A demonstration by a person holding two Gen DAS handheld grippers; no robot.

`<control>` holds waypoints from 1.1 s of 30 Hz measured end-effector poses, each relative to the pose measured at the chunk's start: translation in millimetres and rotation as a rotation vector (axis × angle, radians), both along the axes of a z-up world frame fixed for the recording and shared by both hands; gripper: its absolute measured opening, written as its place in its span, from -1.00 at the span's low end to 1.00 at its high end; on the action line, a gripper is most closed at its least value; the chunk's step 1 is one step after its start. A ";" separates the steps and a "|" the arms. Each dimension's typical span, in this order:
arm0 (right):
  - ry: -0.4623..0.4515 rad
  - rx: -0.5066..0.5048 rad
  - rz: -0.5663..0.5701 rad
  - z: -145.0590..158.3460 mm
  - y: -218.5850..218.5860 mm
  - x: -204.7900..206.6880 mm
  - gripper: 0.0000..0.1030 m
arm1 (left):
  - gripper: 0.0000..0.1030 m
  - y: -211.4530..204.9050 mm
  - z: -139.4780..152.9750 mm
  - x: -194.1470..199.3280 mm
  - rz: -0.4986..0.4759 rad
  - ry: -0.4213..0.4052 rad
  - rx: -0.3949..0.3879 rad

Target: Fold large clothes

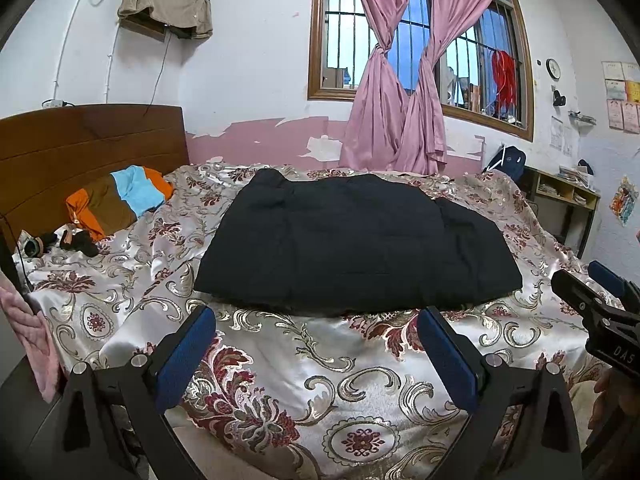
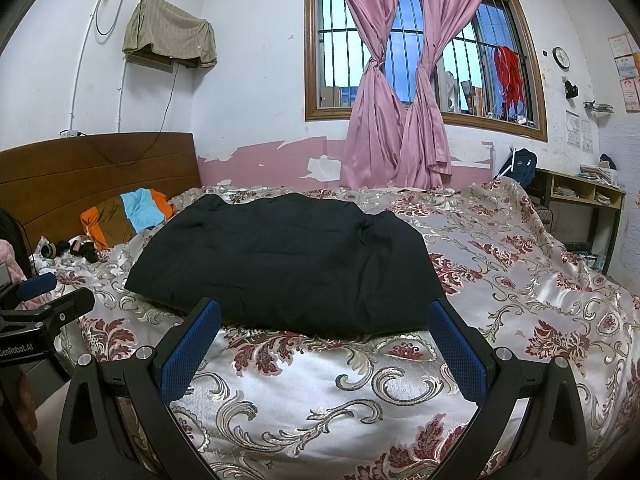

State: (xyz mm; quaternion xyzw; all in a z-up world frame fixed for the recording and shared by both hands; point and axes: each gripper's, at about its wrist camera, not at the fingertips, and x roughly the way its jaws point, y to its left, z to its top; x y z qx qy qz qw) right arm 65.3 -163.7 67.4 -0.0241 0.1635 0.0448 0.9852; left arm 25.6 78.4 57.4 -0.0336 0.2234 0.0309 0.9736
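While both claws point(image 1: 316, 316) point(image 2: 325, 312) gape empty, the folded black garment point(image 1: 356, 240) lies unobstructed beside striped clothes point(image 1: 120, 200).

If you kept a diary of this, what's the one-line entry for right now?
black garment: folded on bedspread | left gripper: open, empty | right gripper: open, empty | both short of garment

Bare bedspread point(image 1: 320, 360) lies before the black garment point(image 1: 356, 240).
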 end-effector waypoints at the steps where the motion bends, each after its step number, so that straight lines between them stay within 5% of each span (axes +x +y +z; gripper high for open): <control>1: 0.000 0.000 0.000 0.1 0.0 0.0 0.97 | 0.97 -0.5 -0.2 -0.2 0.000 0.000 0.000; 33: 0.005 -0.001 -0.002 -2.5 -0.1 -0.4 0.97 | 0.97 4.7 -3.3 1.6 0.086 0.043 0.030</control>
